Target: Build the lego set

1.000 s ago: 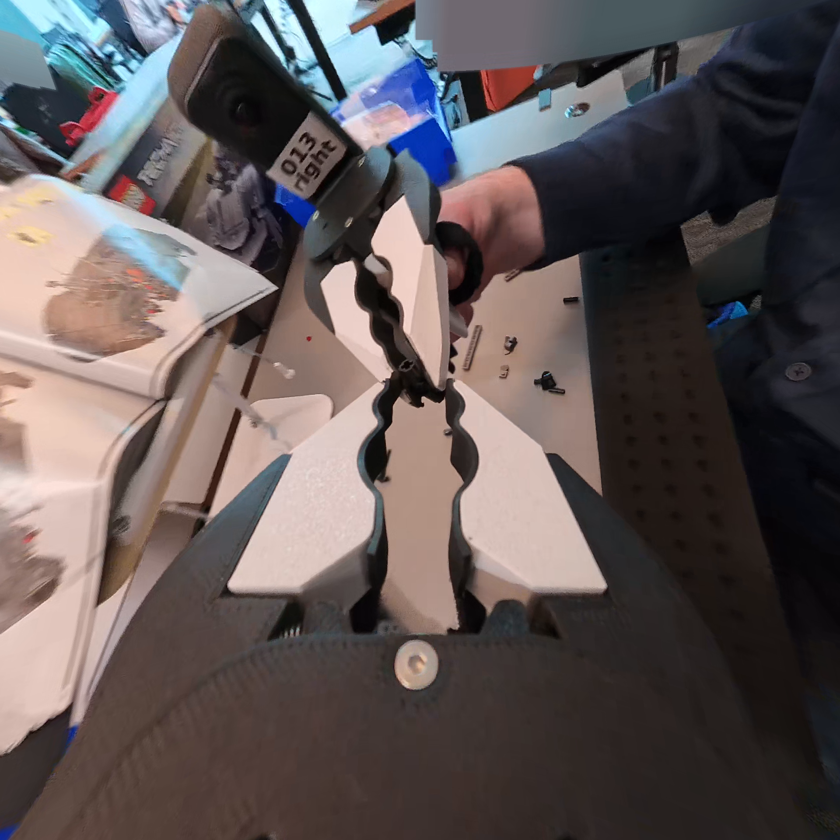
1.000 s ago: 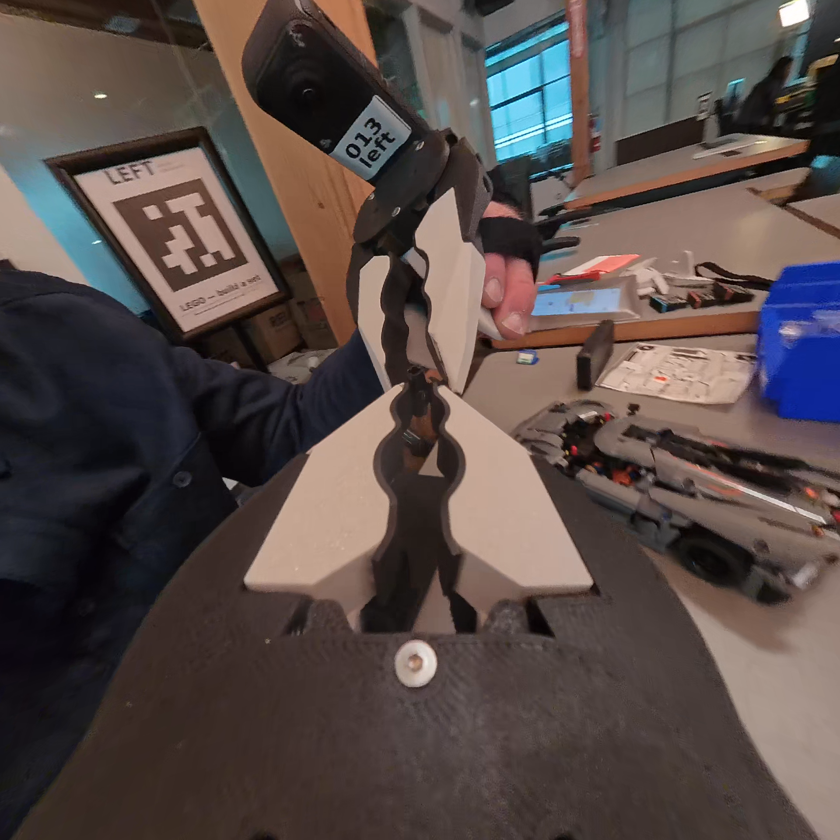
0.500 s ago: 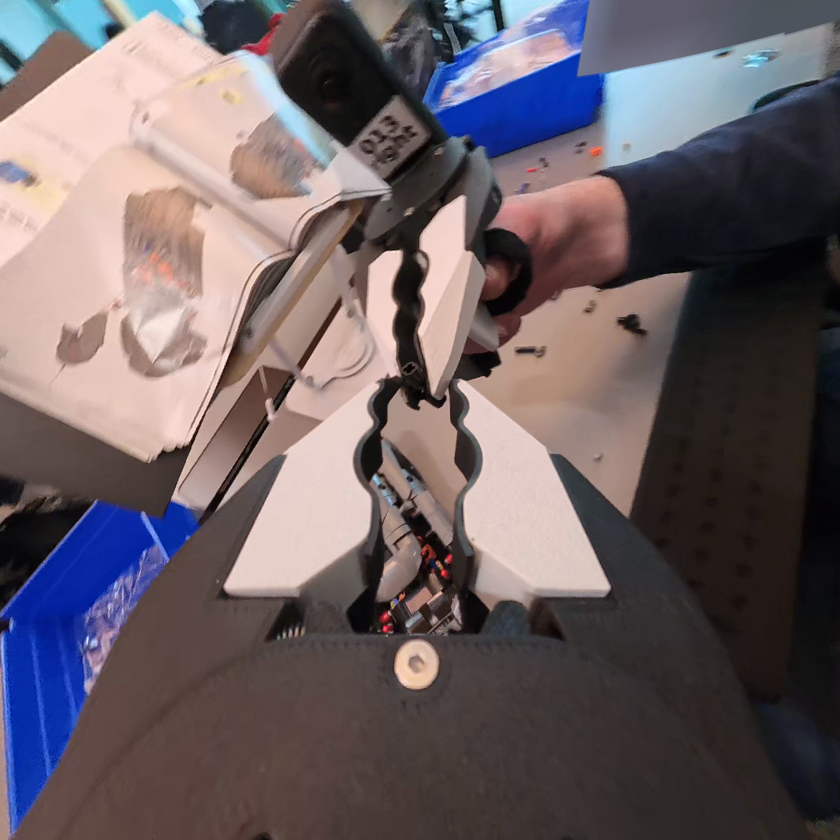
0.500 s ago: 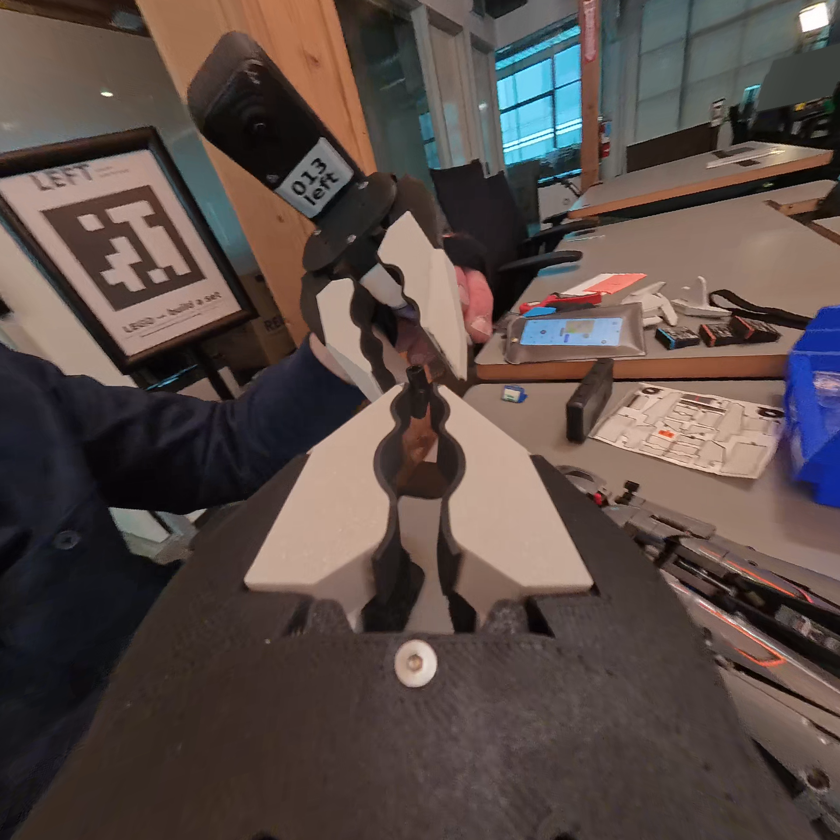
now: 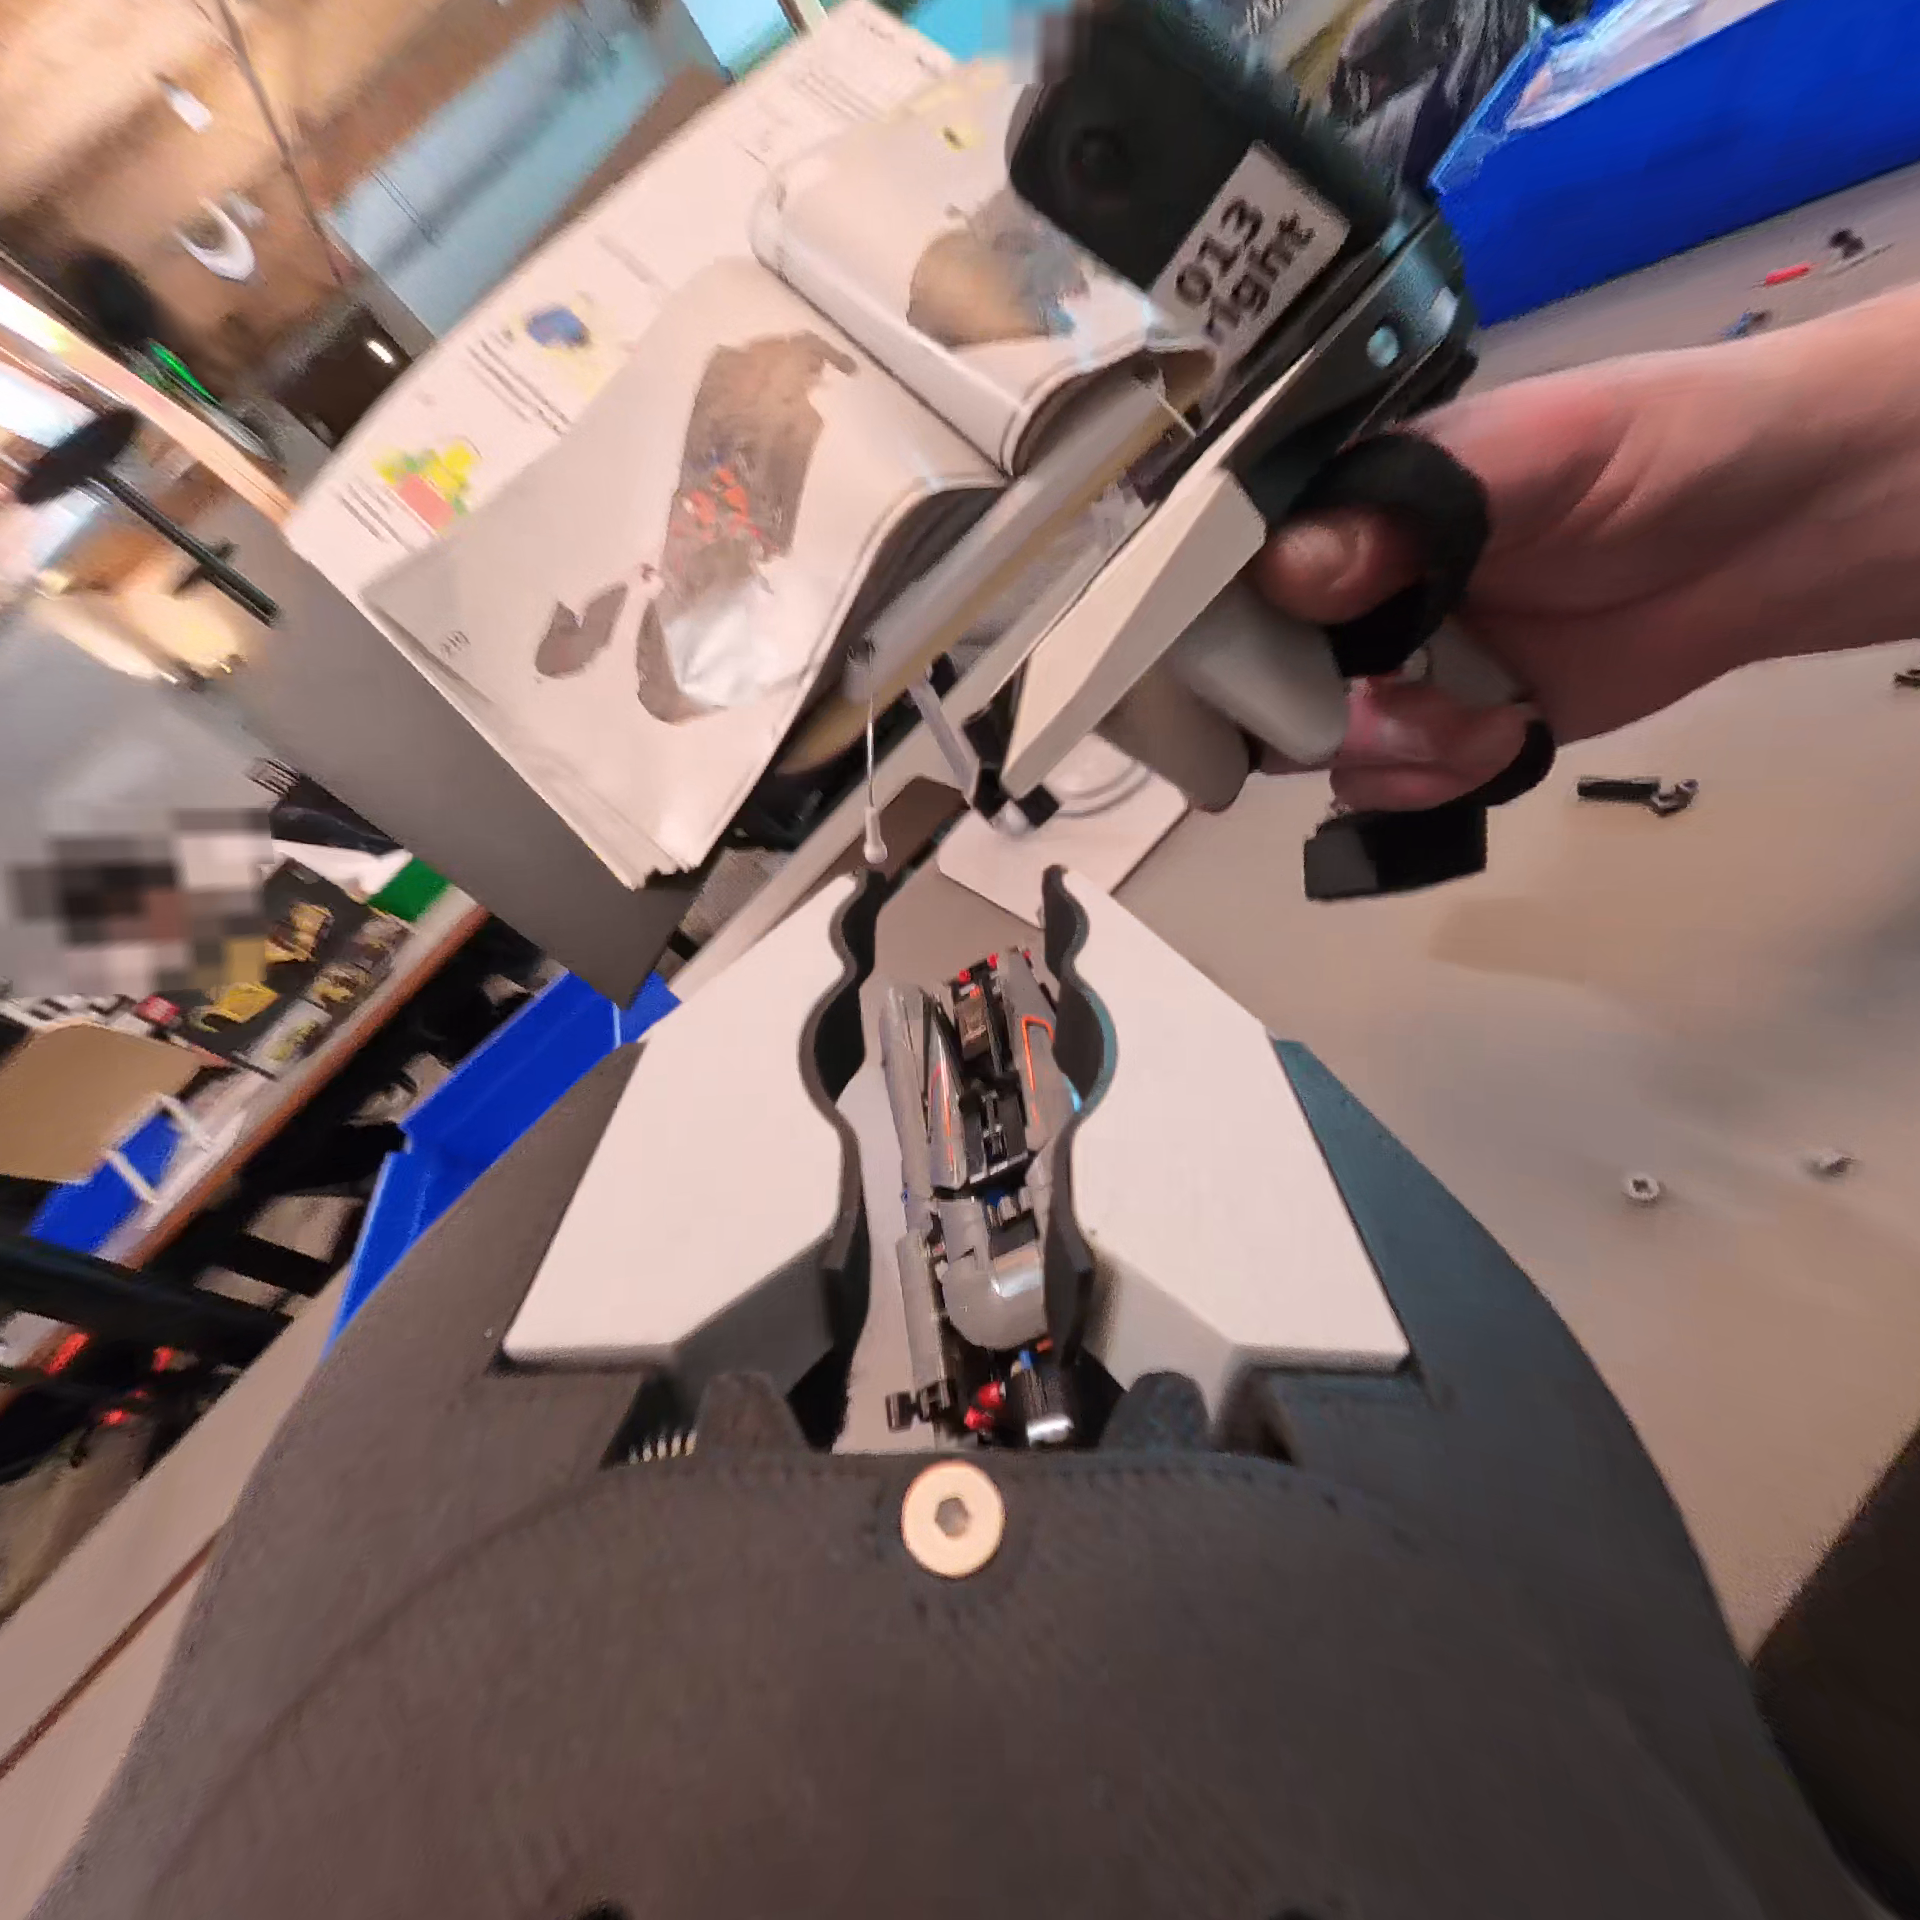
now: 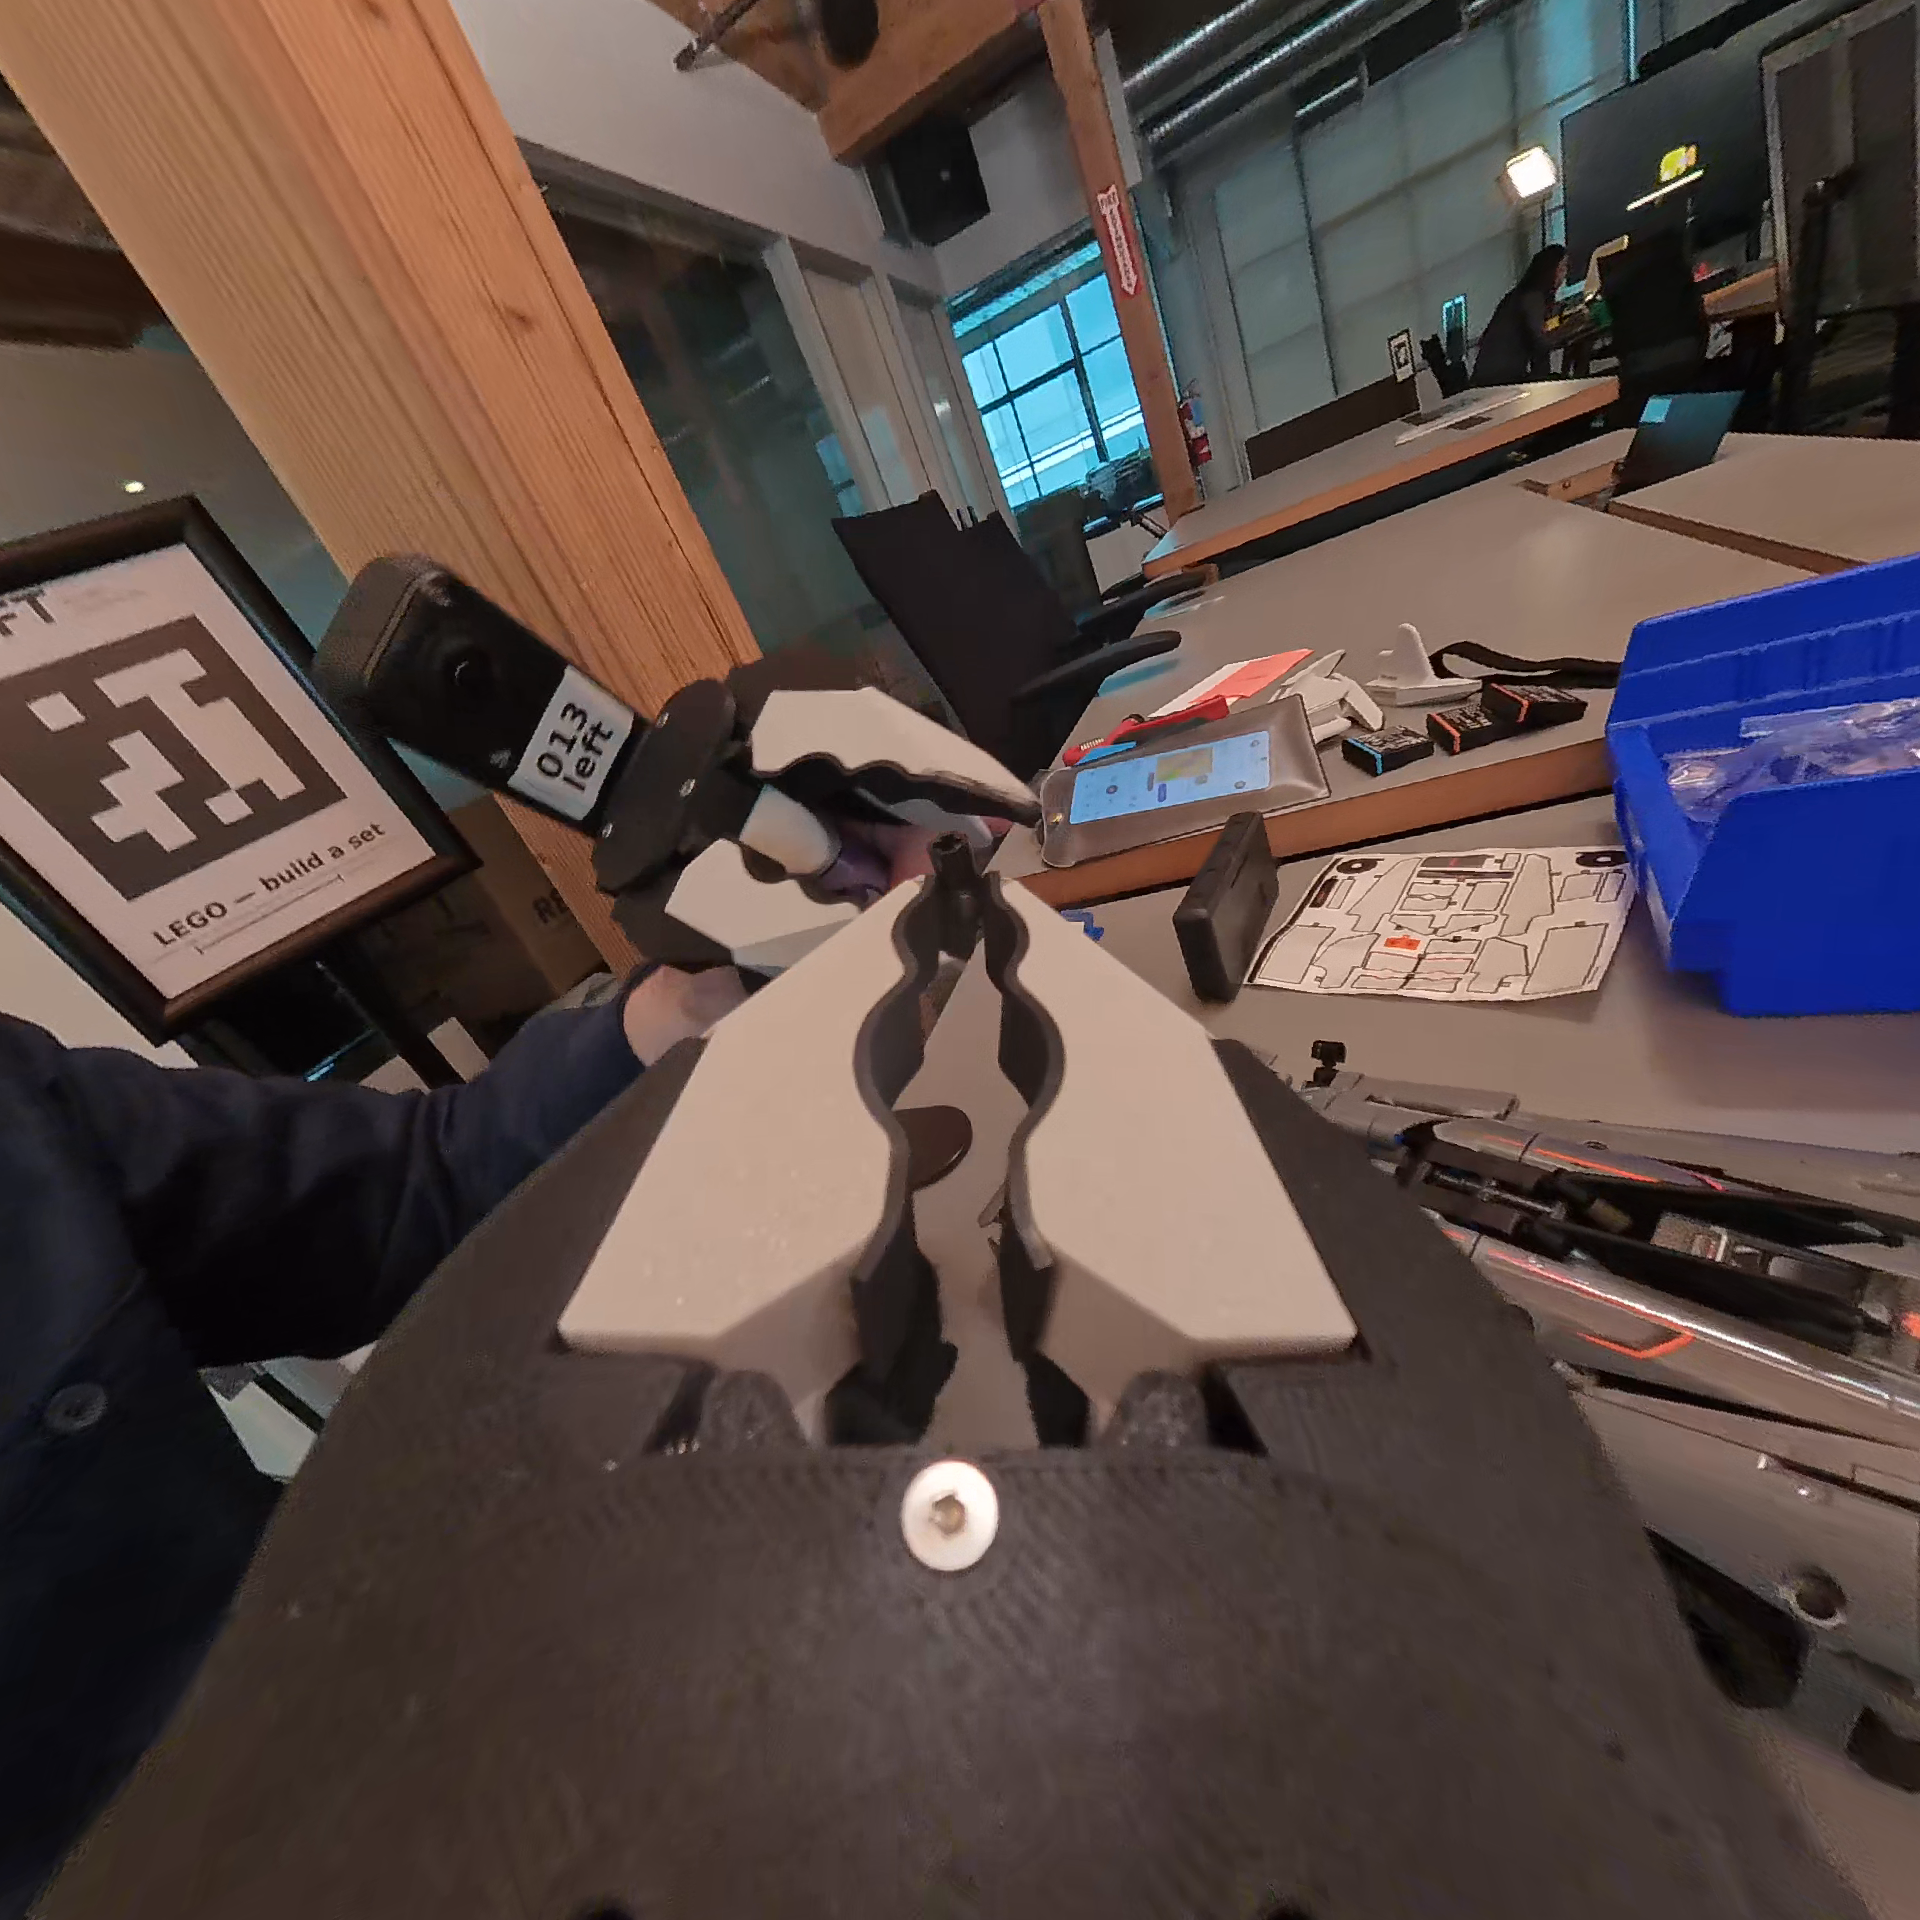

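My right gripper (image 6: 954, 896) is shut on a small black lego piece (image 6: 952, 871) that sticks up from its tips. In the left wrist view the same gripper (image 5: 1023, 805) hangs just beyond my left fingertips, with the black piece (image 5: 1042, 805) at its tip. My left gripper (image 5: 958, 891) is open with nothing between its pads. Far below its fingers lies the grey lego car (image 5: 977, 1122) with orange lines. In the right wrist view the left gripper's upper finger (image 6: 904, 753) stands apart from the piece. The car (image 6: 1621, 1236) lies to the right on the table.
An open instruction booklet (image 5: 675, 520) stands on the left of the left wrist view. Blue bins (image 6: 1766, 790) (image 5: 488, 1112), a sticker sheet (image 6: 1444, 925), a black box (image 6: 1226, 904) and a pouched phone (image 6: 1174, 781) are on the tables. Small loose parts (image 5: 1636, 795) lie near the hand.
My left gripper opened wider and drew back from the black piece, swinging over the car. My right gripper kept its hold on the piece and turned toward the table.
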`<state>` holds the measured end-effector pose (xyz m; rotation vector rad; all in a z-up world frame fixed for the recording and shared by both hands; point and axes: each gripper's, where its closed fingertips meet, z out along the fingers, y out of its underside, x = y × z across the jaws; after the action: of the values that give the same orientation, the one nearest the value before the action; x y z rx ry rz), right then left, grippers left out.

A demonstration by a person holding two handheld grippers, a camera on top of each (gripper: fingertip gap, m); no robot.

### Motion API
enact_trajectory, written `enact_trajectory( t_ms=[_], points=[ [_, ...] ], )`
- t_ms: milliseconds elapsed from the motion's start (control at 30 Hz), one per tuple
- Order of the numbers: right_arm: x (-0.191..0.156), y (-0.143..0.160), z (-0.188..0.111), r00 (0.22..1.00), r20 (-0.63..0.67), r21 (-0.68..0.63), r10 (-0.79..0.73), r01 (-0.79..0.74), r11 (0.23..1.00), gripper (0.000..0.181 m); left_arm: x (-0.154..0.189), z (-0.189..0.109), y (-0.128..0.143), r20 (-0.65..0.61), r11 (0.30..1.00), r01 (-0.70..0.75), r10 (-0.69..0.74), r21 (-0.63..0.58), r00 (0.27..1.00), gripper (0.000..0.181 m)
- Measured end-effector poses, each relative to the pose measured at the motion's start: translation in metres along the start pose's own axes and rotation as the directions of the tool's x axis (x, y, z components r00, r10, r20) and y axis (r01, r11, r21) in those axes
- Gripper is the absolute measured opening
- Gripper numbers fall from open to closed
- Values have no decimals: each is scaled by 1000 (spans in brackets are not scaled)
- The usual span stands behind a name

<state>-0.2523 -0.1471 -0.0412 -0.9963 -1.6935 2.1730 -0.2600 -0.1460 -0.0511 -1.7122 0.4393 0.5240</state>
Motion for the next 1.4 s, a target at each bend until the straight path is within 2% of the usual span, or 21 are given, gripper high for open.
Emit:
enact_trajectory(
  t_ms=[133,300,400,700,1067,1267,1400],
  points=[
    [4,1,0,999,7,20,38,-38,999,6,5,4,4,69,997,-72,74,-33,995,27],
    [3,7,6,998,7,25,63,-63,998,6,17,11,4,87,993,-112,116,-49,989,24],
    [4,10,10,998,-17,29,61,-61,998,6,11,13,9,140,989,-122,133,-85,981,14],
    [7,10,14,995,-97,39,30,-26,999,6,12,16,14,170,996,-40,54,-84,984,1],
    [4,12,11,999,-43,-2,25,-25,1000,6,18,11,14,23,986,166,-167,24,986,0],
    [6,9,5,999,-30,-9,41,-41,999,6,13,4,9,-76,939,330,-323,100,943,0],
    [13,8,3,996,-58,11,64,-63,998,6,12,5,13,-23,950,299,-299,89,954,1]
  ],
)
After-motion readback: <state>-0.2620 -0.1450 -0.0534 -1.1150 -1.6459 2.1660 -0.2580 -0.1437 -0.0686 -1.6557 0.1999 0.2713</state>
